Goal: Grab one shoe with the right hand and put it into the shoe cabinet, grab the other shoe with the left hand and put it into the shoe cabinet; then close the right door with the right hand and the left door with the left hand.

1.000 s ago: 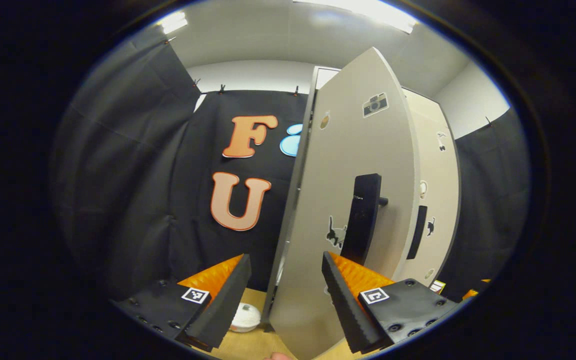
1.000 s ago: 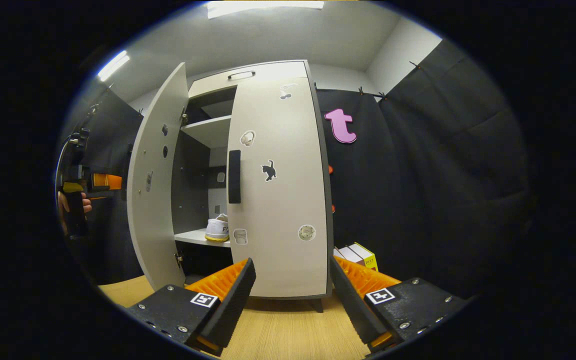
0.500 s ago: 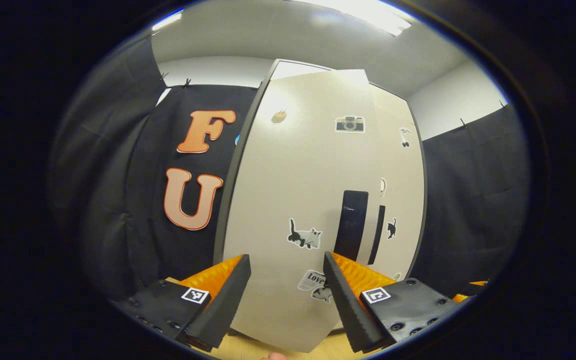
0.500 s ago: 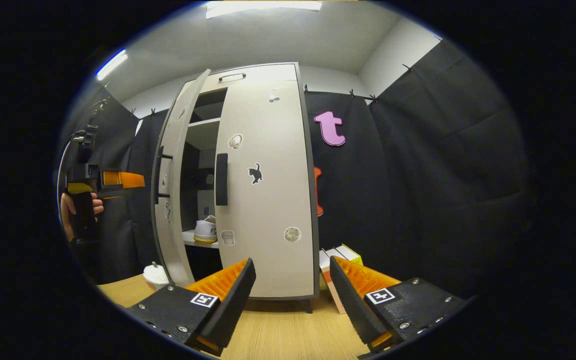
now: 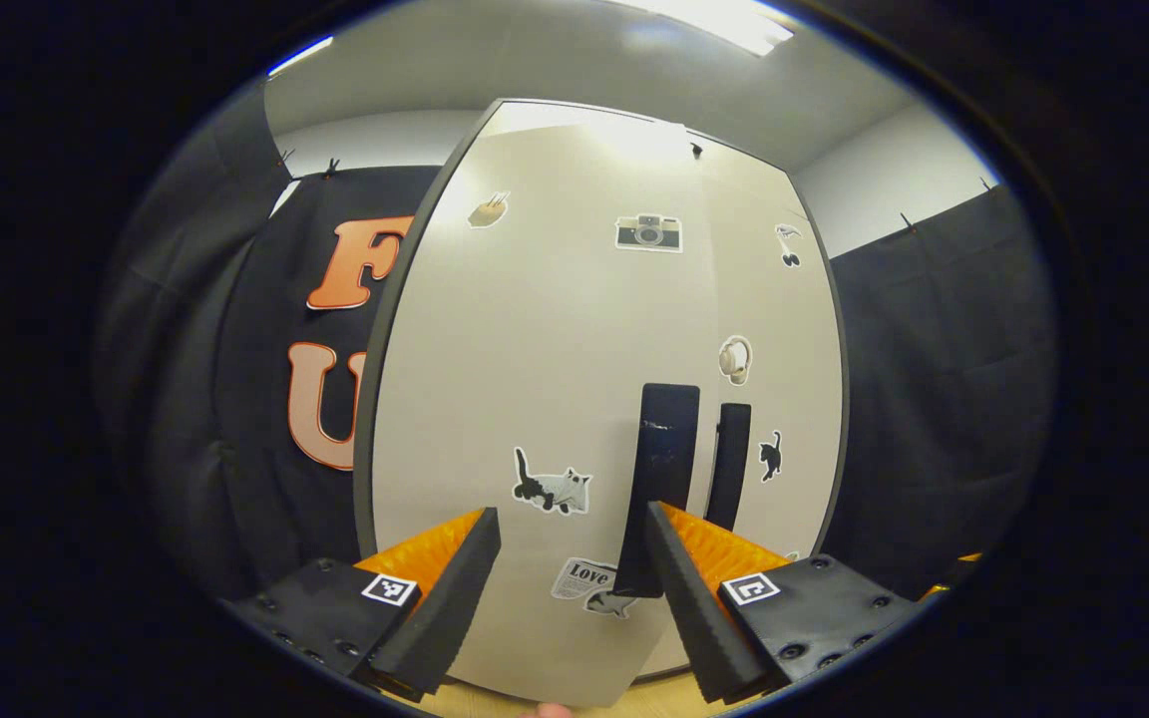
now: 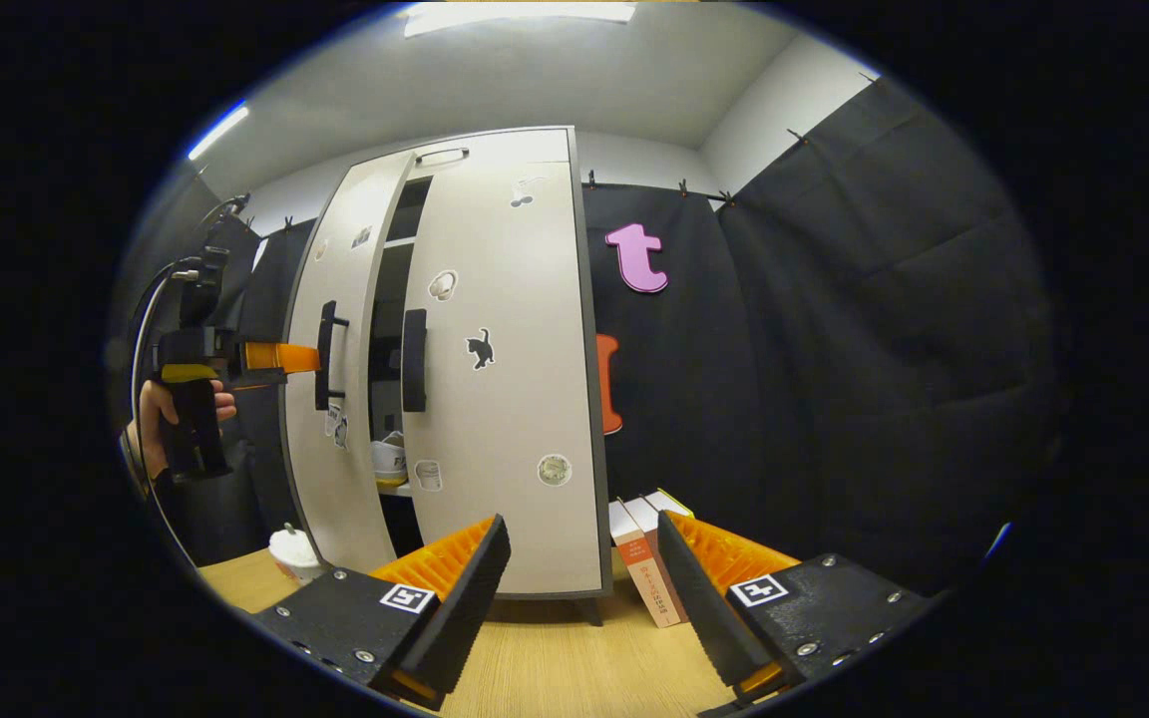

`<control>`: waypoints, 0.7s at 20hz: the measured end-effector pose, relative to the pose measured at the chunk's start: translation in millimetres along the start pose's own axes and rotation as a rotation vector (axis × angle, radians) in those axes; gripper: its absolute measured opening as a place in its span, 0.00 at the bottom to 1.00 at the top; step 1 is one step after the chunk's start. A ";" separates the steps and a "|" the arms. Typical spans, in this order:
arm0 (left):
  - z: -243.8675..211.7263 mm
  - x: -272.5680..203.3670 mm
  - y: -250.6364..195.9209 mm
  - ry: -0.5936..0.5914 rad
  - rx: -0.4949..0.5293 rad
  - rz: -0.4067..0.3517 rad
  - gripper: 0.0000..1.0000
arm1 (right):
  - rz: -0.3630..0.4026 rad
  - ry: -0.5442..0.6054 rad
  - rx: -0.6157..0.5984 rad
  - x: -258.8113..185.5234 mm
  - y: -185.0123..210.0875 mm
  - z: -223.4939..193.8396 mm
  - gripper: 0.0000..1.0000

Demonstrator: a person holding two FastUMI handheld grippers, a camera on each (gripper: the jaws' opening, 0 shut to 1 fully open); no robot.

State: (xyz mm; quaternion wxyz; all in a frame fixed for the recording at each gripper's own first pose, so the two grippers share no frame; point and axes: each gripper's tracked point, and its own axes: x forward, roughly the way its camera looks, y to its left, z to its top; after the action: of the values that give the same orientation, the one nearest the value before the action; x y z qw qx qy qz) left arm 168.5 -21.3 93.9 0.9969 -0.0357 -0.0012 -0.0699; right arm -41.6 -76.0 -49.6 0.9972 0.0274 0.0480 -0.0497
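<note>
The left gripper (image 6: 275, 364), jaws apart, is pushing the left door (image 6: 330, 399) nearly shut at frame left; a shoe (image 6: 390, 461) is showing through the gap; the right gripper (image 6: 579, 588) is hanging released; a final push is likely needed.

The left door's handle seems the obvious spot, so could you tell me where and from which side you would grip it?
Grip the left door by its vertical bar handle, probably at mid-height, approaching from the front with the fingers either side. It stands off the panel on posts, leaving a gap behind.
</note>
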 end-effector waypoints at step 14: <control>-9.7 50.9 -4.5 0.023 -0.026 0.008 0.95 | 0.004 0.002 0.002 9.6 1.9 0.4 0.92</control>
State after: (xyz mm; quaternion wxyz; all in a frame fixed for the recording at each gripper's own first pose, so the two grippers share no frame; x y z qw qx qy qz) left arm 218.3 -33.5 84.9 0.9966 -0.0477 0.0115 -0.0662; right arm -31.9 -75.1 -50.1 0.9973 0.0286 0.0489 -0.0476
